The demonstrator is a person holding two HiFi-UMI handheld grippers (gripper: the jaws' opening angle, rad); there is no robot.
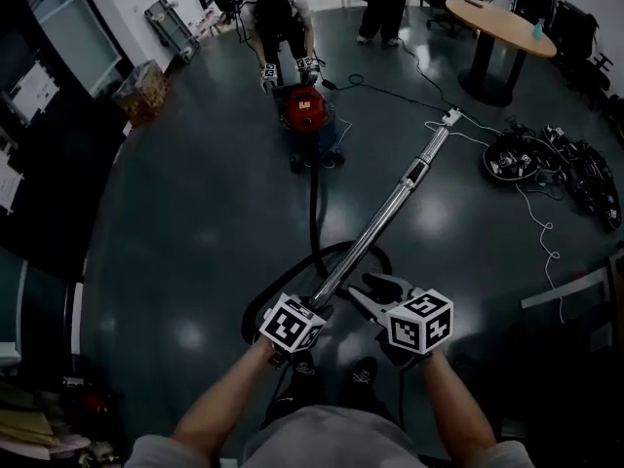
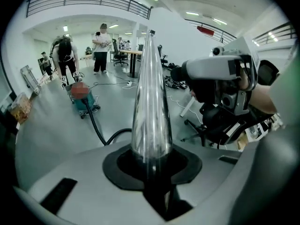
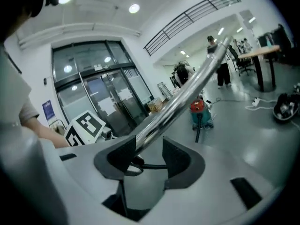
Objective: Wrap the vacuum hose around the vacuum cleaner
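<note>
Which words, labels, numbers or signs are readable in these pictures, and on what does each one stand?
No text can be read.
Blue sign beside the glass doors: too blurred.
Red sign up by the railing: too blurred.
Papers on the glass doors: too small.

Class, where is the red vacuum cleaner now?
In the head view, the red vacuum cleaner stands at upper centre, beside a bending person, left of the round wooden table.

A person wearing a grey short-sleeved shirt (image 1: pixel 331 439) and dark shoes (image 1: pixel 363 371), with a left gripper (image 1: pixel 325 303) and a right gripper (image 1: pixel 373 291), each pale grey plastic with black jaw pads (image 2: pixel 115 170) and topped by a white cube (image 1: pixel 292 323) printed with black square markers.
</note>
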